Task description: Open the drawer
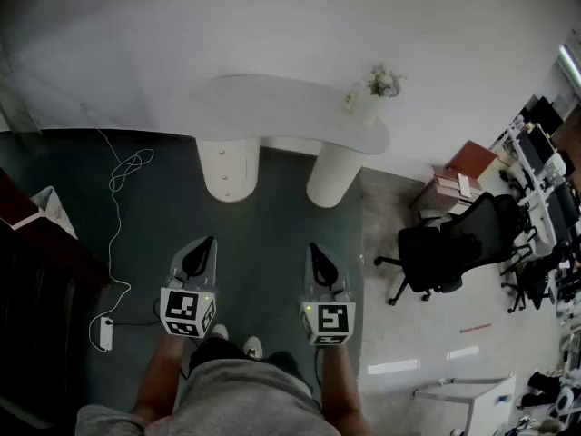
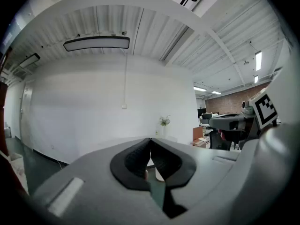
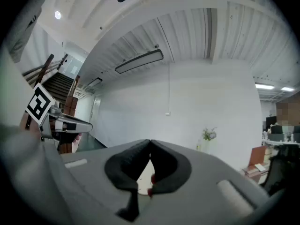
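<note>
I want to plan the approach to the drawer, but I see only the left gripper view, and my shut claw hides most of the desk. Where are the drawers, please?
Observer: In the head view, the white desk stands on two round pedestals. The left pedestal carries small knobs, probably the drawer fronts.
Operator: Is the right claw ready?
Observer: In the right gripper view, the right claw is shut, with nothing between its jaws.
Operator: Is anything lying on the floor?
Observer: A white cable lies on the floor to the left of the left claw, not between the claws and the desk.
</note>
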Tool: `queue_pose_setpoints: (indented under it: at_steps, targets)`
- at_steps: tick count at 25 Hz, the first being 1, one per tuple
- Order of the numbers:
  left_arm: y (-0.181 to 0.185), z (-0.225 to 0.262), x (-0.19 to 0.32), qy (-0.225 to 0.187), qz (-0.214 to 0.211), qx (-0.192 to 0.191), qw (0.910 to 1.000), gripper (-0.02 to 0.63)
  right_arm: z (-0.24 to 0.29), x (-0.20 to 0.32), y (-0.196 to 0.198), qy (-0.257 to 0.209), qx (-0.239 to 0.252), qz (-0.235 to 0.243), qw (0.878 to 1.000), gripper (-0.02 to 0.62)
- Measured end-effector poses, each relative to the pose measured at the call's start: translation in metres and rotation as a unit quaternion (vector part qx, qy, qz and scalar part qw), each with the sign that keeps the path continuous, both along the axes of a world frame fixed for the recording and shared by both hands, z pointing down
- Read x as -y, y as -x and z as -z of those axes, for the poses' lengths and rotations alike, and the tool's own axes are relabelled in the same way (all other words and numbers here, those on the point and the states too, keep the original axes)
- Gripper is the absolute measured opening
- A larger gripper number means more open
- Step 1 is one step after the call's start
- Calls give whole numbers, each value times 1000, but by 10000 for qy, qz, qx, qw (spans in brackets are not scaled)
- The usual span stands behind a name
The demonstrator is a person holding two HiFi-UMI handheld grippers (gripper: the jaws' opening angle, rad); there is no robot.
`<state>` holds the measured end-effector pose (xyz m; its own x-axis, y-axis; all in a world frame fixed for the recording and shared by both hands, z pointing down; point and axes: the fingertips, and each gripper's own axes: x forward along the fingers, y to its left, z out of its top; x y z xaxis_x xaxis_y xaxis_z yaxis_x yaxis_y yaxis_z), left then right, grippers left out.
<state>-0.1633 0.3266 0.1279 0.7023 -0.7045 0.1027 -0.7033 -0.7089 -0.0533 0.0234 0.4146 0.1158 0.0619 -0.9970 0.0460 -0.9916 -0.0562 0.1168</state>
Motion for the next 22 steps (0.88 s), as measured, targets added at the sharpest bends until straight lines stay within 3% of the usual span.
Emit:
queue_pose_setpoints:
  at_steps: [13, 22]
  targets:
    - [-22, -5, 1, 36, -115, -1, 9999, 11, -9, -11, -20, 92, -35, -182, 9998, 3]
    - [-58, -15, 43, 138, -293, -3, 9995, 11, -10, 24, -51, 124, -58, -379, 9992, 3]
